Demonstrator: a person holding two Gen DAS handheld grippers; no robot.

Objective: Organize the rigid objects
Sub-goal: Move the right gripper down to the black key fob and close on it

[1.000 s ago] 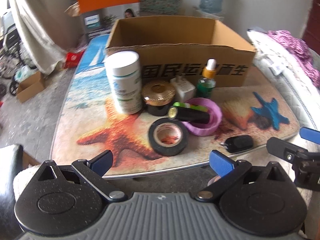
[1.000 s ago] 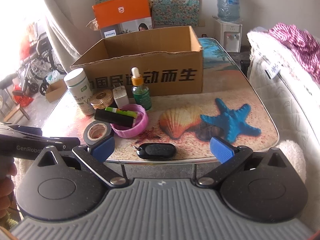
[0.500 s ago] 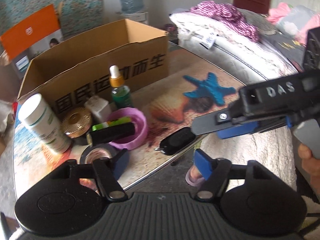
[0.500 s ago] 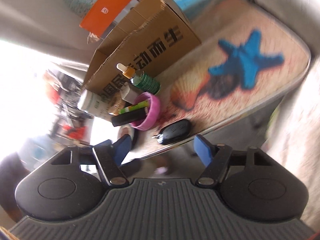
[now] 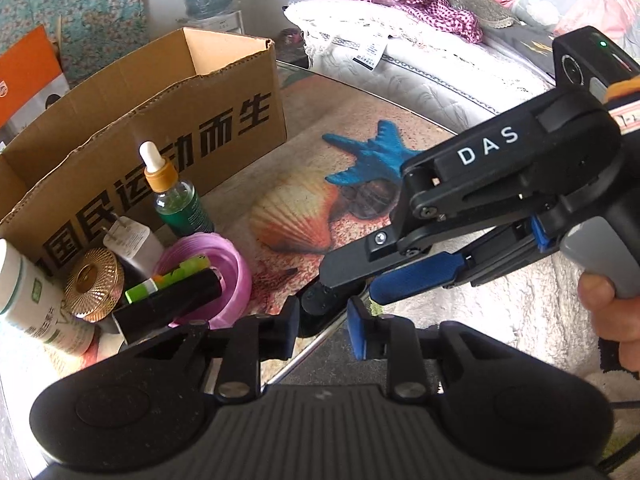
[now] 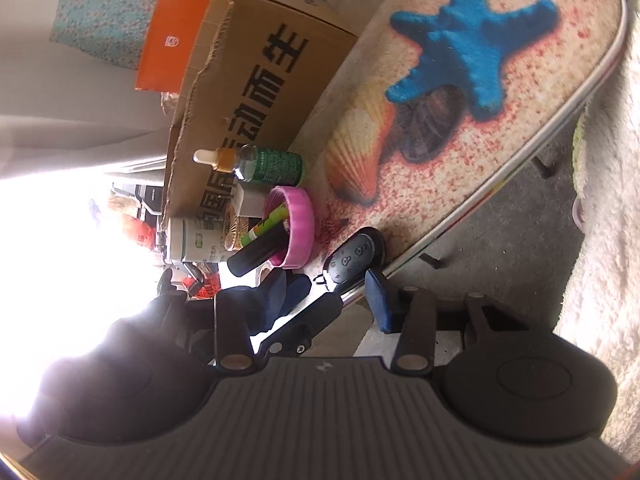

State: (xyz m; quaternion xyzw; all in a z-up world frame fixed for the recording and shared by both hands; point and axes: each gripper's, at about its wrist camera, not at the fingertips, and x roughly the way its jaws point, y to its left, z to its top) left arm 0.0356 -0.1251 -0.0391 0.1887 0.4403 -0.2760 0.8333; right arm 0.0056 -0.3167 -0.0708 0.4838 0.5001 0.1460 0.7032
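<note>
A: Start at the tools. How did the left gripper [image 5: 322, 330] stand?

B: Its jaws were closing, with the near end of the black key fob [image 6: 352, 258] between the pads, though I could not tell that either pad pressed it yet. The right gripper [image 5: 352, 280] reached in from the side, its jaws closing too. Its upper finger lay over the fob and its blue pad [image 5: 416, 278] sat at the table rim [image 6: 560, 120], so it looked to bracket fob and edge together.

A: Where was the fob itself?

B: Flat at the very edge of the table, just beside the pink ring [image 5: 236, 268] that carried a black tube [image 5: 168, 306] and a green marker [image 5: 168, 280]. The cardboard box [image 5: 160, 92] stood open behind the dropper bottle [image 5: 176, 200], well apart from the fob.

A: What would doing this step well have called for?

B: One gripper taking the fob across its narrow sides (two tools crowding one small thing invites a fumble), and lifting straight up so it did not slide off the rim. I judged the box the likely destination, with a path clear of the bottle.
</note>
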